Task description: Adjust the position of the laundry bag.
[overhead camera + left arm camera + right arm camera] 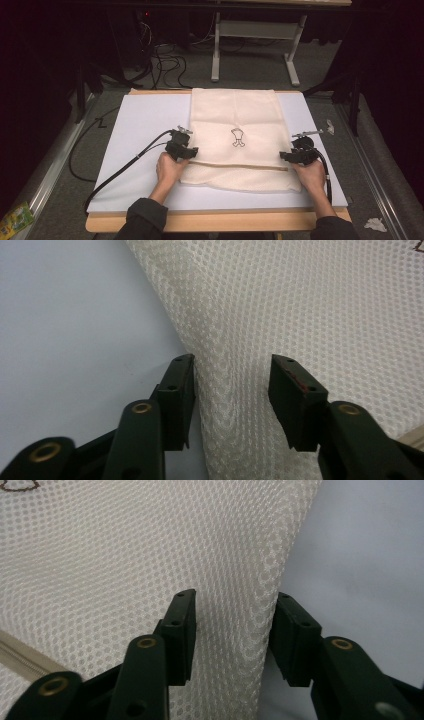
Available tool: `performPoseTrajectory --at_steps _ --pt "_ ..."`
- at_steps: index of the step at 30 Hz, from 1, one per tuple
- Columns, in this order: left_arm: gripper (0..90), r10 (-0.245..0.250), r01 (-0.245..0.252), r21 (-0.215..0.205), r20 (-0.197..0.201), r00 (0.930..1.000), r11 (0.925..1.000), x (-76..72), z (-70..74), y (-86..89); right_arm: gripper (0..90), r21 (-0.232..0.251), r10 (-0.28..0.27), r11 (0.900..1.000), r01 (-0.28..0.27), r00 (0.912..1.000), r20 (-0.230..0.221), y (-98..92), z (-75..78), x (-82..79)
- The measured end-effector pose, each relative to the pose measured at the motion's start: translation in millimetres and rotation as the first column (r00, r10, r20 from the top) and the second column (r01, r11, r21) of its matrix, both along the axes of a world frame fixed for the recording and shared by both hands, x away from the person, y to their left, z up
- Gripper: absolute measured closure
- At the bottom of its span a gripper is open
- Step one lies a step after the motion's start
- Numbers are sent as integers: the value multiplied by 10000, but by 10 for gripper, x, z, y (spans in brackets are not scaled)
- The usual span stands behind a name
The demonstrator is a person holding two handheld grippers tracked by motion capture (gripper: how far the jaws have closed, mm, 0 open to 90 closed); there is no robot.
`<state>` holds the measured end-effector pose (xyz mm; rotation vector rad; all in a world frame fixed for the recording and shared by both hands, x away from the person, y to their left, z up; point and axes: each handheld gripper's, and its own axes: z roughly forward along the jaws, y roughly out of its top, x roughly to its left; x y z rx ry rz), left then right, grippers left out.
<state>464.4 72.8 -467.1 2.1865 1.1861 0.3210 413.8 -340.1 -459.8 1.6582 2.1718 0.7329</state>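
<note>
Straddling mesh bag (pixel 235 137) edges, each gripper's contact stays unclear.

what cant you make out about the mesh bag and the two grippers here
- High view: the small dark print on the mesh bag is too small to read.
- High view: the left gripper and right gripper jaws are too small to judge contact.
- Left gripper view: the print is cut off by the top edge.
</note>
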Motion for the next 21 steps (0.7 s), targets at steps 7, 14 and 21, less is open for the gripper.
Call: performPoseTrajectory --at_steps 7,14,21 --pt "759 -211 210 -31 -349 9992 9998 51 29 -21 791 42 341 9994 -341 9994 3 4 1 7" --pt "856 -529 511 -413 -440 9976 9978 91 33 14 867 458 597 9971 -604 9981 180 -30 -19 4" --pt "862 -679 680 -680 35 9977 9954 56 138 86 877 469 756 9958 -781 9958 525 -33 47 -26"
